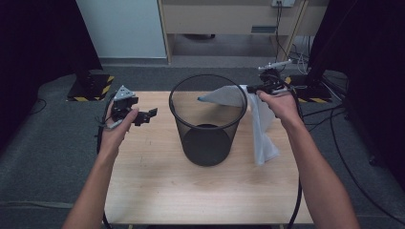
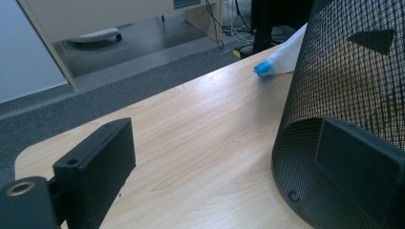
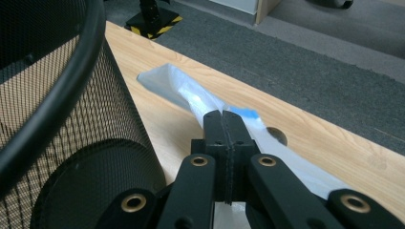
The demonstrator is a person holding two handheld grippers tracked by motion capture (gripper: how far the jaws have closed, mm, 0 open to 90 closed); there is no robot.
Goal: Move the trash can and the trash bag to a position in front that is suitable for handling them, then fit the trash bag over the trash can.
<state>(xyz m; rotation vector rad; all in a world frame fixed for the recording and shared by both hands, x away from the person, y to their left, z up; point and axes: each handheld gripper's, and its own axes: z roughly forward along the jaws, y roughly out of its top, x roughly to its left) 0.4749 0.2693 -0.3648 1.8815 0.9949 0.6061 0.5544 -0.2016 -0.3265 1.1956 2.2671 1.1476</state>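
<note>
A black mesh wastebasket stands upright in the middle of the wooden table. My right gripper is up at the basket's far right rim, shut on a white plastic bag. One end of the bag hangs down to the table; the other, blue-tipped, stretches left past the rim. In the right gripper view the jaws pinch the bag beside the basket. My left gripper hovers left of the basket. Its jaws stand wide apart with nothing between them, the basket close to one.
The table's left and near parts are bare wood. A round hole is cut in the tabletop near the bag. Black stands with yellow-striped bases sit on the grey carpet behind the table, with cables trailing at the right.
</note>
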